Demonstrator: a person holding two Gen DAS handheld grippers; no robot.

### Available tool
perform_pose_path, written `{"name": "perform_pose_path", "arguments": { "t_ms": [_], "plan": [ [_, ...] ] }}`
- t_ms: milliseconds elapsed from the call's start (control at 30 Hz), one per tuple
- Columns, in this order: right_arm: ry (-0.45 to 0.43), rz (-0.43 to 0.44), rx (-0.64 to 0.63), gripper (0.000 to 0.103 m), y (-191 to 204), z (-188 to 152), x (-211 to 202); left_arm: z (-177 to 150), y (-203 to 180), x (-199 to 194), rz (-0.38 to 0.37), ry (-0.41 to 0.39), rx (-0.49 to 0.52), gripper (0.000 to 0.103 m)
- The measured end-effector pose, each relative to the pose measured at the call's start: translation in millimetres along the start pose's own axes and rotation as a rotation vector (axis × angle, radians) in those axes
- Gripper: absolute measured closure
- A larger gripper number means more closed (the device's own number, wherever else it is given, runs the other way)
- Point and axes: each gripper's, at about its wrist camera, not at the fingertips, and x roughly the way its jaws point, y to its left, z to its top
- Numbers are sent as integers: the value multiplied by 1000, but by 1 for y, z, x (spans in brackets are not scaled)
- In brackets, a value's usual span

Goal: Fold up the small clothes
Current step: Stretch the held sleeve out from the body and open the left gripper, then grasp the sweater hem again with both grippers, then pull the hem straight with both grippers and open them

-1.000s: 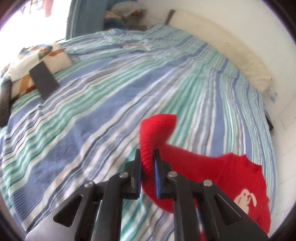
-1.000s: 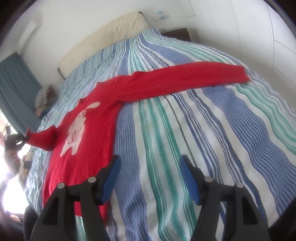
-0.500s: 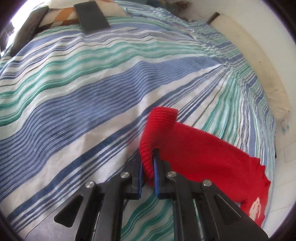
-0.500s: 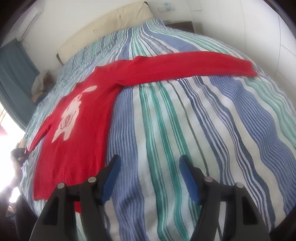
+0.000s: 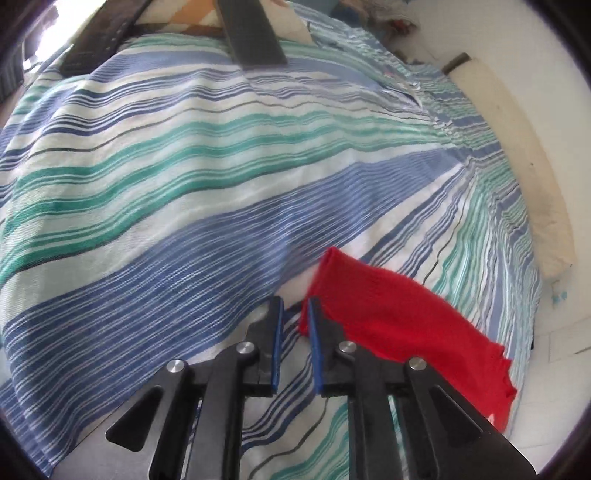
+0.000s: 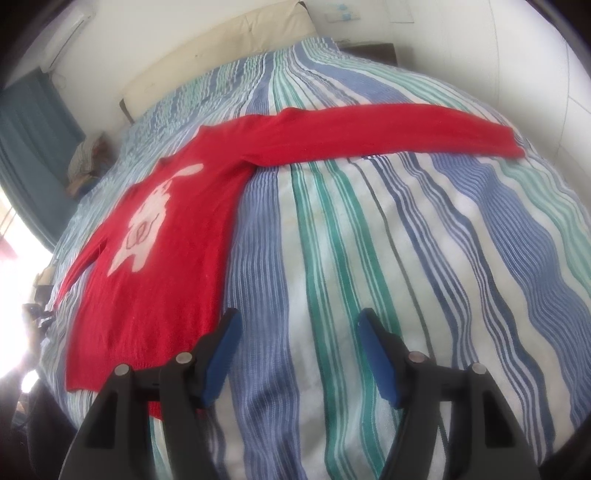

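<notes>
A small red sweater [image 6: 177, 236] with a white rabbit motif lies flat on the striped bed, both sleeves stretched out sideways. Its right sleeve [image 6: 388, 129] reaches toward the right side of the bed. In the left wrist view the left sleeve [image 5: 399, 317] lies on the sheet, its cuff just right of my left gripper [image 5: 295, 314]. The left jaws stand slightly apart with nothing between them. My right gripper [image 6: 295, 332] is wide open and empty, hovering over the sheet beside the sweater's hem.
The blue, green and white striped bedsheet [image 6: 406, 277] covers the whole bed. A cream headboard cushion [image 6: 221, 48] runs along the far wall. Dark flat objects [image 5: 251, 33] and a patterned pillow lie at the far edge in the left wrist view. A teal curtain [image 6: 33, 140] hangs at left.
My left gripper lowered the sleeve cuff to the sheet and opened, letting it go. The sleeve now lies flat. The right gripper stayed open, drifting slightly over the bed.
</notes>
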Motion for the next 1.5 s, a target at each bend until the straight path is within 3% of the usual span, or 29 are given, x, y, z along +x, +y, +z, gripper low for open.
{"name": "perform_pose_path", "arguments": {
  "t_ms": [67,100,167,267,367,500,633,733,833,933,1067,1200,1233,1300,1333,1367,1400,1433,1500],
  "plan": [
    [-7,2,-4,38,1,1,-2,-5,-10,-10,32,-5,51,83],
    [-14,1,-5,38,1,1,-3,-10,-18,-18,31,-14,88,69],
    [-35,-13,-10,38,1,3,-8,-29,-40,-37,-5,-37,186,40],
    [-57,-48,-21,36,1,6,-13,-75,-78,-61,-109,-29,361,24],
    [-52,-66,-24,35,-1,8,-11,-126,-107,-69,-196,41,508,21],
    [-52,-97,-44,35,1,13,-11,-178,-128,-57,-241,129,637,21],
    [-29,-143,-50,35,-2,18,-5,-196,-115,-41,-215,128,636,21],
    [22,-171,-7,34,-14,13,5,-199,-101,-44,-225,191,604,23],
    [53,-98,40,34,-16,9,-6,-213,-99,-74,-295,222,687,22],
    [104,8,-16,34,3,4,-26,-246,-97,-88,-325,281,817,22],
    [244,191,-87,34,38,-18,-29,-286,-102,-81,-302,374,903,27],
    [295,224,-121,34,55,-36,-8,-301,-112,-74,-266,396,943,35],
    [296,233,-103,34,55,-38,-1,-303,-112,-72,-261,411,946,39],
    [344,293,-55,35,55,-43,18,-307,-110,-66,-241,427,963,59],
    [374,304,-36,41,54,-46,28,-307,-109,-63,-234,440,963,90],
    [376,305,-14,57,51,-47,34,-304,-106,-60,-240,471,935,100],
    [365,305,10,75,47,-46,36,-298,-102,-59,-254,489,890,100],
    [359,295,34,99,42,-45,35,-293,-99,-62,-260,497,863,101],
    [354,288,78,99,34,-43,28,-291,-96,-72,-253,476,878,101]
  ]
}}
